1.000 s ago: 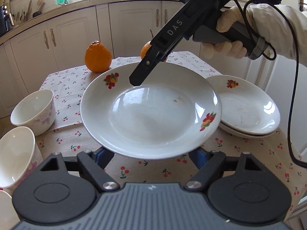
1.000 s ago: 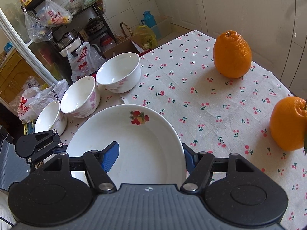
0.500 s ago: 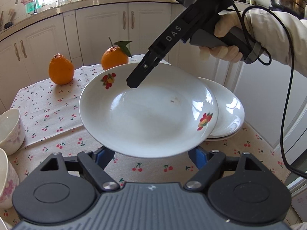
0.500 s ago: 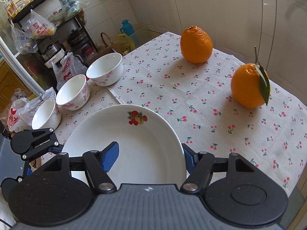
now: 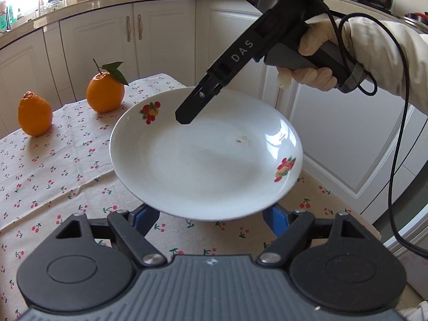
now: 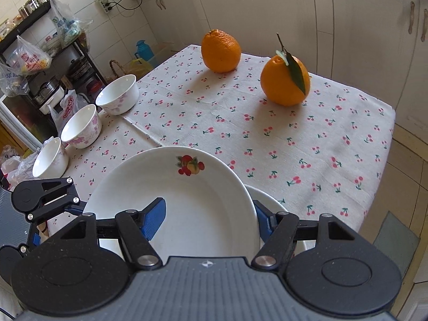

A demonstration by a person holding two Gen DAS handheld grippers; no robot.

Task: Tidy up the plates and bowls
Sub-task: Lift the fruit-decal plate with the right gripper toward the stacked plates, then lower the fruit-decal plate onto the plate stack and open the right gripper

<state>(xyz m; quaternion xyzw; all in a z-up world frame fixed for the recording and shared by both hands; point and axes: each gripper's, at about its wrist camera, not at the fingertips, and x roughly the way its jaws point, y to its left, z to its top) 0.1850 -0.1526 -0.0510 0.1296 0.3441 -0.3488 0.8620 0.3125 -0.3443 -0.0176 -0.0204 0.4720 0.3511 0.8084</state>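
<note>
The right gripper (image 6: 208, 219) clamps the rim of a white plate (image 5: 206, 157) held above the cherry-print tablecloth (image 6: 267, 133), the left gripper (image 5: 211, 215) spread wide beneath its near edge, grip unclear, with three bowls (image 6: 81, 125) along the cloth's left edge.

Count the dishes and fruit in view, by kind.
Plates: 2 (held plate, second plate beneath it)
Bowls: 3
Oranges: 2
Total: 7
</note>
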